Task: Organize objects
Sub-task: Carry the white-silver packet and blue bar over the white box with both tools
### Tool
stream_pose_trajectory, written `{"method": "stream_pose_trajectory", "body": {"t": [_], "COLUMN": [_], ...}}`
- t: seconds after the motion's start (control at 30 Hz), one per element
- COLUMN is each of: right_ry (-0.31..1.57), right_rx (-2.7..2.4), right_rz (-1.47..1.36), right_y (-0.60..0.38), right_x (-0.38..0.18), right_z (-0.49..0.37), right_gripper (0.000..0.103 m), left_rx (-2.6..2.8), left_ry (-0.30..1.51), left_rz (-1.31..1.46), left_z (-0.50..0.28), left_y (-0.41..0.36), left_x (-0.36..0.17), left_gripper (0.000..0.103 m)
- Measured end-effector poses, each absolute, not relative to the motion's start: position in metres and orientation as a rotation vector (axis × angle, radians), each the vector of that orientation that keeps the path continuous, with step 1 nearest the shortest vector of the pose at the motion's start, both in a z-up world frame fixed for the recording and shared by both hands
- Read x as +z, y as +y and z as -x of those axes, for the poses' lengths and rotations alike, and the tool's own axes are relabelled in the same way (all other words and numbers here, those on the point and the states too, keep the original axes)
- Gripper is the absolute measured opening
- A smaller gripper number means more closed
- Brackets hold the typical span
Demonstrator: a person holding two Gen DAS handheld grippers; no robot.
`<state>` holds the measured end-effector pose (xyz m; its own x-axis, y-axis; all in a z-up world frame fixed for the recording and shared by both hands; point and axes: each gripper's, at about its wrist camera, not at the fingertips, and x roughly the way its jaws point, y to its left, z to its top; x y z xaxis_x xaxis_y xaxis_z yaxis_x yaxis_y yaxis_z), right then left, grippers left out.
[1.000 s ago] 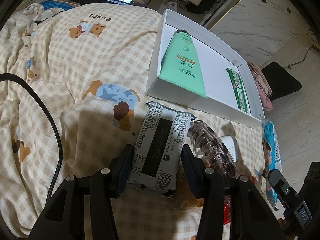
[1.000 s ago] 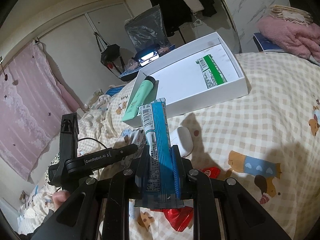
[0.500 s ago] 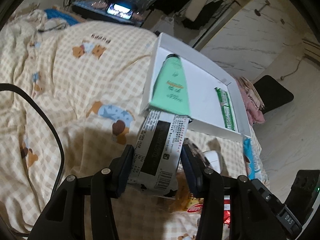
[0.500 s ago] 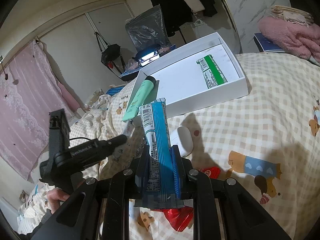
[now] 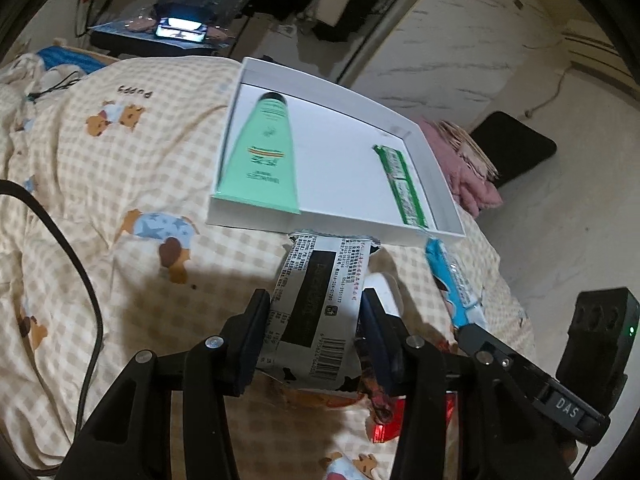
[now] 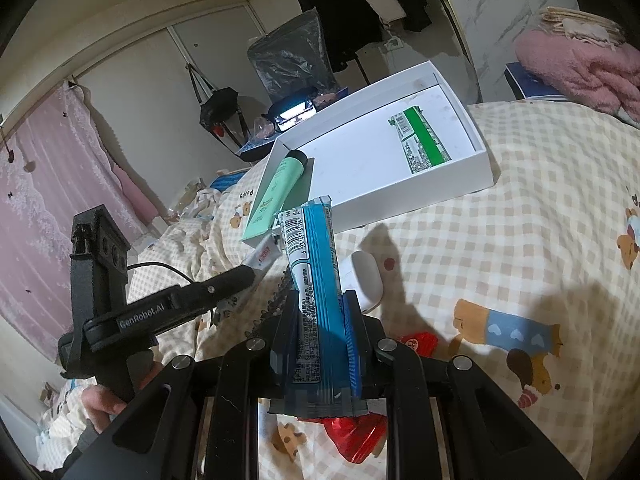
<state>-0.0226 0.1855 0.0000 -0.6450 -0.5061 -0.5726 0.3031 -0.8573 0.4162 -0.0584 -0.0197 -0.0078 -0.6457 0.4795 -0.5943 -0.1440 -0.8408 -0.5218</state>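
Two items, green tube [image 5: 264, 156] and green packet [image 5: 402, 188], fill the white box [image 5: 340, 88]; both tongs grip wrappers.

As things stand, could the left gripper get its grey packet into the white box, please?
Probably yes: the left gripper holds the grey packet just short of the white box, whose middle lies bare.

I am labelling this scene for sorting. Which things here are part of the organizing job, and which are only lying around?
Part of the job:
- white box
- green tube
- green pack
- grey-white packet, in left tool
- blue packet, in right tool
- white case
- red wrapper

Only lying around:
- pink blanket
- black cable
- checked bedsheet
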Motion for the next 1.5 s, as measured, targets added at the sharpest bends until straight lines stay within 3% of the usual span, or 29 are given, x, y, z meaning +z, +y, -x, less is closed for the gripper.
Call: {"method": "stream_pose_trajectory", "body": {"t": [0.63,1.1,1.5], "right_ry": [-0.406,-0.385,-0.245], "right_rx": [-2.461,-2.430,-2.568], "right_rz": [-0.993,-0.954,-0.814], "right_y": [0.186,0.177,0.185], "right_x": [-0.001,0.040,0.071], "right_z": [0.023,0.039,0.082], "right_gripper": [0.022,0.022,0.022], "left_rx": [2.474,2.508,2.621], "left_ry": [-0.649,-0.739,-0.738], "left_rz": [1.028,0.924,0.933], "left_z": [0.055,0.055,0.126], "left_y": [-0.017,-0.032,-0.033], "left_x": [0.007,0.034,0.014], "left_gripper": [0.050,0.050,0.050]}}
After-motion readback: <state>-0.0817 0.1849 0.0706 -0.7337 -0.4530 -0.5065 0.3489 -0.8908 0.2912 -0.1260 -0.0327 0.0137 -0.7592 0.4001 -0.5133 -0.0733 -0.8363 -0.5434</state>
